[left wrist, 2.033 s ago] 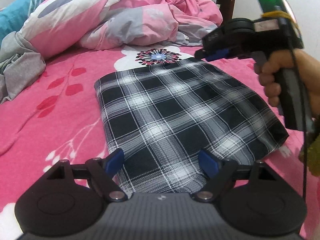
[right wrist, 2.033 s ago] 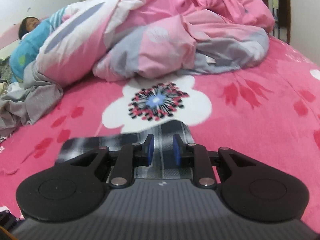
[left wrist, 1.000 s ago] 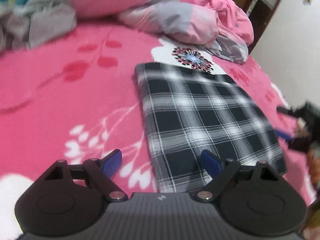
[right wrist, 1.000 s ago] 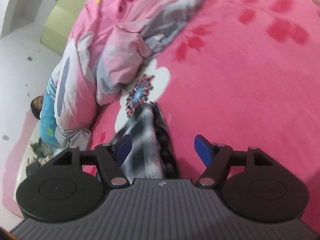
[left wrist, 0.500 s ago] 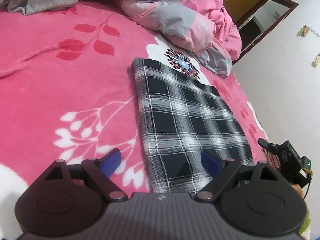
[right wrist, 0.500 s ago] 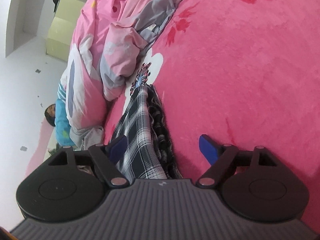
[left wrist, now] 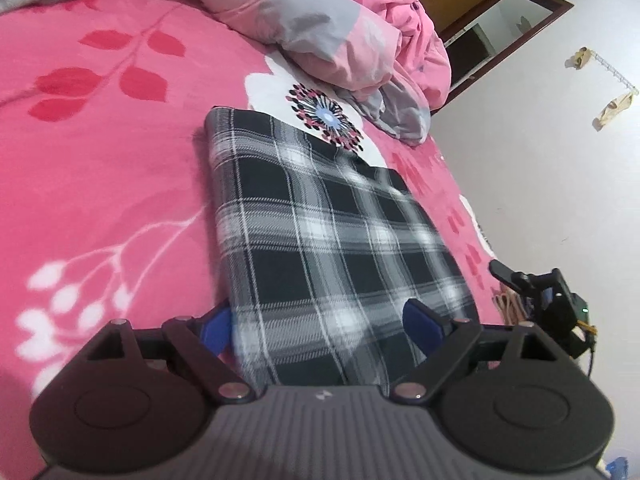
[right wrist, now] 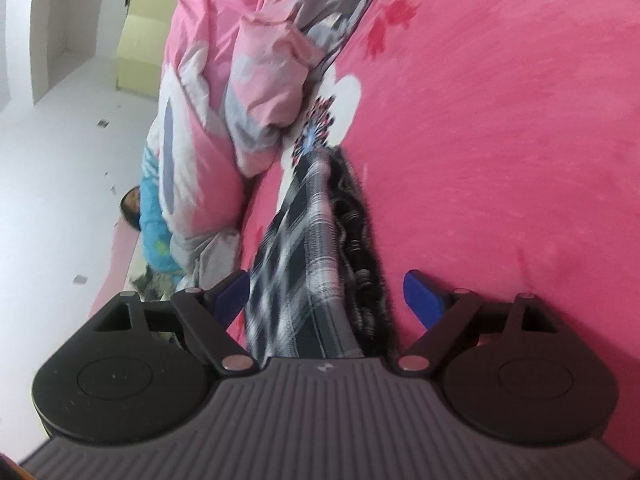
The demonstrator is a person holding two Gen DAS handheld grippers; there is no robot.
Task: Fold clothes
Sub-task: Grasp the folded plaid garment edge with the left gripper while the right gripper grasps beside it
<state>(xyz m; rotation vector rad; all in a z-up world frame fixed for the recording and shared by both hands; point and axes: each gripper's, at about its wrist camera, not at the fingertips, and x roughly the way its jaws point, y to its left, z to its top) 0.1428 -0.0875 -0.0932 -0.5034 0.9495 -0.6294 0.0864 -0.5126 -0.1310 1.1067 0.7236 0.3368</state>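
Observation:
A black and white plaid garment (left wrist: 320, 236) lies folded into a flat rectangle on the pink floral bed (left wrist: 100, 184). My left gripper (left wrist: 320, 326) is open, its blue pads on either side of the garment's near edge. My right gripper (right wrist: 328, 294) is open and rolled sideways, with the garment's near right edge (right wrist: 312, 248) between its spread fingers; the stacked layers show edge-on. The right gripper (left wrist: 536, 292) also shows in the left wrist view, low beside the bed's right side.
A pink and grey quilt (left wrist: 320, 12) is heaped at the bed's far end. Grey clothes (right wrist: 212, 256) and a person in blue (right wrist: 152, 216) lie at the far left. A white wall (left wrist: 560, 180) and a doorway (left wrist: 488, 28) stand on the right.
My right gripper let go of the garment's far edge, opened, dropped to the near right side and rolled sideways. My left gripper rose, tilted and moved in over the near edge.

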